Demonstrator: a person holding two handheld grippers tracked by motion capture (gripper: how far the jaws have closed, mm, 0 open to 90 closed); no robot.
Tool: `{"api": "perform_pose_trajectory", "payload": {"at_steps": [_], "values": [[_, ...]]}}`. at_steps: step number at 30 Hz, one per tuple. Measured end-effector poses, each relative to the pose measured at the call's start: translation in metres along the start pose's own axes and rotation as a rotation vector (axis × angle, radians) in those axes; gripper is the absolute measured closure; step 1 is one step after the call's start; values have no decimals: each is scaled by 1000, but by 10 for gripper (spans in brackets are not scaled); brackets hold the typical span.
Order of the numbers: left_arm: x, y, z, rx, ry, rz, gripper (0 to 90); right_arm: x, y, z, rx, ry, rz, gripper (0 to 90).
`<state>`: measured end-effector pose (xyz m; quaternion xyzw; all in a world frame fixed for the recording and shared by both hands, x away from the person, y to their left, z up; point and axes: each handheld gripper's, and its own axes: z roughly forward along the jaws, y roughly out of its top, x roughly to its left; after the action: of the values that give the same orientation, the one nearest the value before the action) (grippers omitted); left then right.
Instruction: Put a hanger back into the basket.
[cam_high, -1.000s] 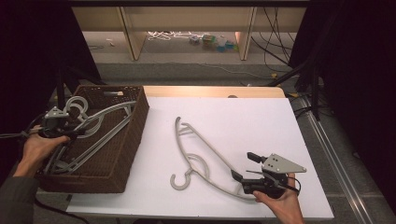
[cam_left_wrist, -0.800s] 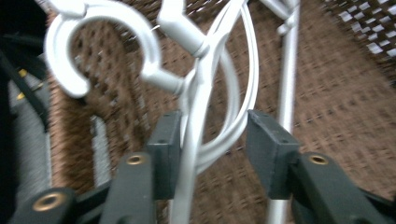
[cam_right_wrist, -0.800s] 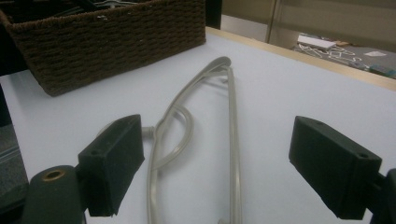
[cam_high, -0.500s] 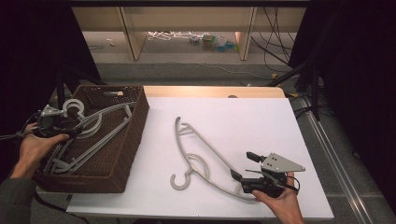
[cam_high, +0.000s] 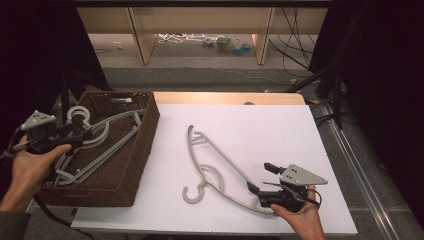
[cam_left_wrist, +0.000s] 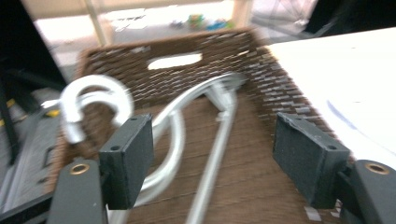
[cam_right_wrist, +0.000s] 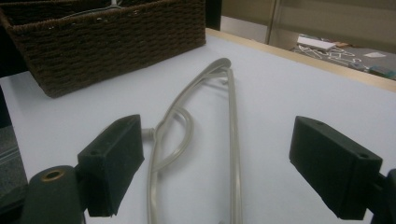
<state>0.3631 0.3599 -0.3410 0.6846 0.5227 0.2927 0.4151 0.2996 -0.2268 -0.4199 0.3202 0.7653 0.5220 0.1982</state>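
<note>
Right tool (cam_high: 260, 180), jaws spread wide, sits at the near end of the grey hanger (cam_high: 220, 162) on the white surface (cam_high: 280, 130), seen from the high view; the hanger's long axis runs away toward the far left. From the right gripper view, the hanger (cam_right_wrist: 229, 130) stretches straight ahead between the open jaws (untouched), while the left tool (cam_left_wrist: 212, 154), equally wide in the left gripper view, hovers over hangers in the wicker basket (cam_left_wrist: 187, 74).

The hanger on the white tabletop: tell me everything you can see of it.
The hanger is pale grey and looks like plastic, with one hook, curved shoulders and a straight bar. It lies flat on the white table, hook toward the person, apart from the basket. The right gripper is at its near end, jaws open on either side of it, not clamped.
</note>
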Motion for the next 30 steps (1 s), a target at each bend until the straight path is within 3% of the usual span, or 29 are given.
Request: {"api": "perform_pose_trajectory", "payload": {"at_steps": [2,7,11,14,18,21,25,30], "values": [[-17,-1,-8,-31,-32,21,268,-1,-1,0,-5,-6,-6,183],[-54,-5,-23,-103,-141,-15,251,0,-1,0,-8,-1,-13,182],[-84,-12,-30,-142,-215,-8,251,0,-1,2,-12,-2,0,181],[-113,-21,-30,-163,-271,11,251,0,-1,2,2,9,2,181],[-139,-32,-25,-193,-331,7,251,-1,-2,6,5,17,0,180],[-157,-43,-15,-209,-343,38,250,-1,-3,7,11,19,-5,180],[-169,-57,2,-202,-388,25,243,-1,-3,8,2,23,-5,179],[-175,-70,12,-221,-407,20,226,1,-3,9,2,36,-5,179]]}}
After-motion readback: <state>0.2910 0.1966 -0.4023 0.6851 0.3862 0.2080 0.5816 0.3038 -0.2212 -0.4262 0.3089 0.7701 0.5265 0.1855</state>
